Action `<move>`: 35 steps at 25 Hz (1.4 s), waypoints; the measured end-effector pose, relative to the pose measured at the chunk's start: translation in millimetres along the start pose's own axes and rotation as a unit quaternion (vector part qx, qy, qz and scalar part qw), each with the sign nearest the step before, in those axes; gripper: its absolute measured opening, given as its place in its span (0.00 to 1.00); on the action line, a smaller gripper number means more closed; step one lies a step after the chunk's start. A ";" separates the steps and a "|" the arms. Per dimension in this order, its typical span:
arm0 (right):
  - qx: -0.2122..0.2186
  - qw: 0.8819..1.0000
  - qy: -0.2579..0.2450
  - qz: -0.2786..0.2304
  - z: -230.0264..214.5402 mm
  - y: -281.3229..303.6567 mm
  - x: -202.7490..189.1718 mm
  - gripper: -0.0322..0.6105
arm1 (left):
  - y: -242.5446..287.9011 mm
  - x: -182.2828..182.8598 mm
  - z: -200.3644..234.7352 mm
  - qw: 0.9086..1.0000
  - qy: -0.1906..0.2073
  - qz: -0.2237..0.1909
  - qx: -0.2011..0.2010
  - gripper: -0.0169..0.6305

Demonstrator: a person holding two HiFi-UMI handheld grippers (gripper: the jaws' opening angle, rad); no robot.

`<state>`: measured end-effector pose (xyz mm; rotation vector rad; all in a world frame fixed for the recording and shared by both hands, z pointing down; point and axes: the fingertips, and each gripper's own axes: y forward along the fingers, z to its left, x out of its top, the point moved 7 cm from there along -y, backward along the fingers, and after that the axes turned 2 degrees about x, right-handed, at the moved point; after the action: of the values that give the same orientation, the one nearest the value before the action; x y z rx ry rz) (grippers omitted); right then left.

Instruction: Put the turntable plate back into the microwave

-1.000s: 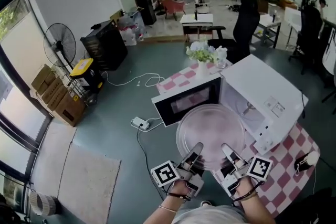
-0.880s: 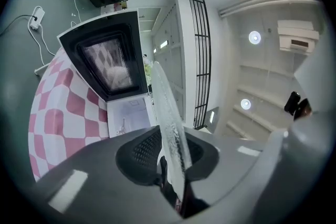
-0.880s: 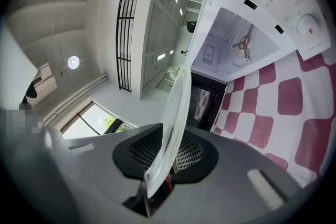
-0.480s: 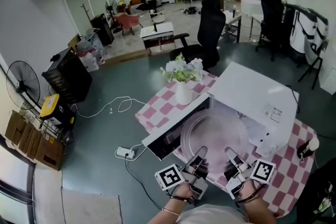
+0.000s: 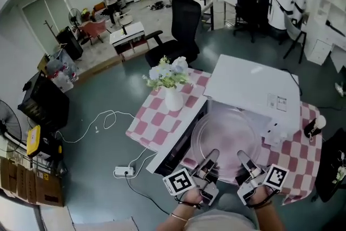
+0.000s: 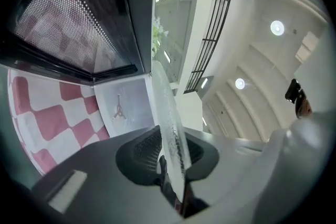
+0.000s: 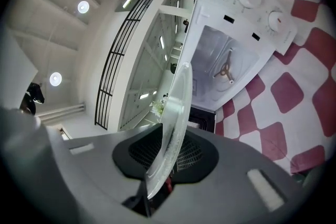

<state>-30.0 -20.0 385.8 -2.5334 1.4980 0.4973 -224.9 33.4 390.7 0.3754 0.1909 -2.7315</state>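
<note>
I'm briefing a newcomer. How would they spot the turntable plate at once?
Find the pink-checked table with the white microwave, its door open. Before the cavity, the left gripper and right gripper each clamp the near rim of the turntable plate: the only clear, round glass disc there.

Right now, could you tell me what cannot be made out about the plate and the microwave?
Cavity floor of the microwave: head view, hidden under its own top and the glass plate.
The plate's far rim: both gripper views, seen edge-on.
Labels on the control panel: right gripper view, too small.
The dark object at the edge of the table: head view, too small to identify.
</note>
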 end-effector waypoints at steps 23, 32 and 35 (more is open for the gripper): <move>-0.047 0.998 0.016 -0.038 -34.9 -22.0 11.5 0.13 | 30.7 -31.5 35.7 0.994 -0.105 0.029 0.005 0.07; -0.057 0.998 0.022 -0.027 -61.5 -16.6 19.3 0.12 | 42.7 -41.8 62.1 0.990 -0.141 0.013 0.010 0.07; -0.059 0.998 0.022 -0.028 -75.8 -12.8 24.1 0.12 | 51.3 -43.7 75.0 0.990 -0.142 0.014 0.018 0.07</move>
<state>7.2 -56.2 447.3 -2.6854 1.4492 0.5401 -183.8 -12.3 470.6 -0.0045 0.0593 -2.7239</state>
